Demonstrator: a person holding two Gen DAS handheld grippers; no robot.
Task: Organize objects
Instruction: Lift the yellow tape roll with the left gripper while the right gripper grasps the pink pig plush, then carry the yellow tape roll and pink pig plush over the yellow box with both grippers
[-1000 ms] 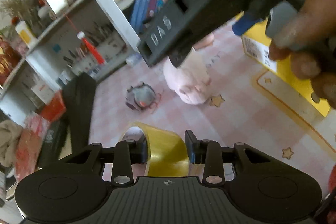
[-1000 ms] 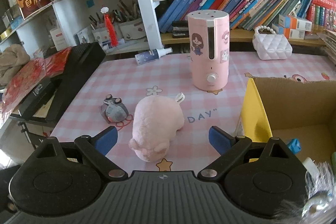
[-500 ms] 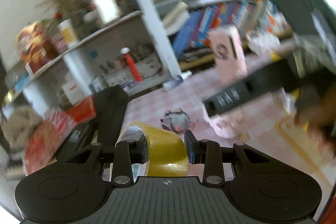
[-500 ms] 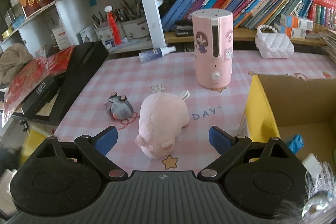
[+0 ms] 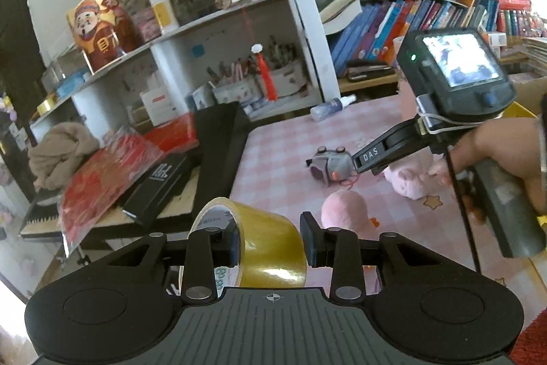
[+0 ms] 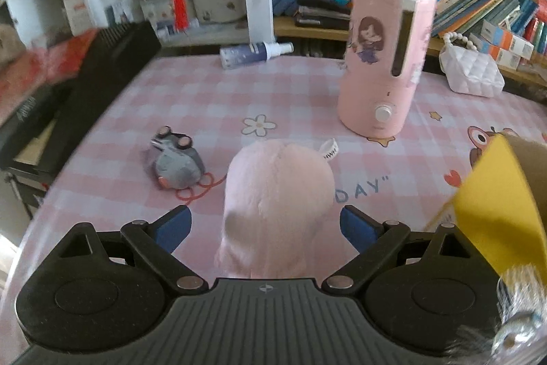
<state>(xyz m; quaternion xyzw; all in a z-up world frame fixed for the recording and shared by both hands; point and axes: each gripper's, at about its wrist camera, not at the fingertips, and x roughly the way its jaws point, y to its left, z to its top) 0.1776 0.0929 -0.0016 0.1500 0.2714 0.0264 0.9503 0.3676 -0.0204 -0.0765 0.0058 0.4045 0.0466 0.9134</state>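
My left gripper (image 5: pixel 271 240) is shut on a roll of yellow tape (image 5: pixel 270 245), held in the air off the table's left edge. A pink plush pig (image 6: pixel 277 190) lies on the pink checked tablecloth (image 6: pixel 205 98). My right gripper (image 6: pixel 266 221) stands open just above it, its blue pads on either side of the pig and not touching it. From the left wrist view the right gripper (image 5: pixel 386 153) shows in a person's hand, over the pig (image 5: pixel 410 180). A grey toy mouse (image 6: pixel 176 165) sits left of the pig.
A pink humidifier (image 6: pixel 383 64) stands behind the pig, with a spray bottle (image 6: pixel 253 52) and a white quilted bag (image 6: pixel 471 74) at the back. An open yellow cardboard box (image 6: pixel 495 211) is on the right. Black boxes (image 5: pixel 218 153) and shelves crowd the left.
The left gripper rose and rolled level with the tape still held. The right gripper dropped forward, so the pig now lies between its open fingers.
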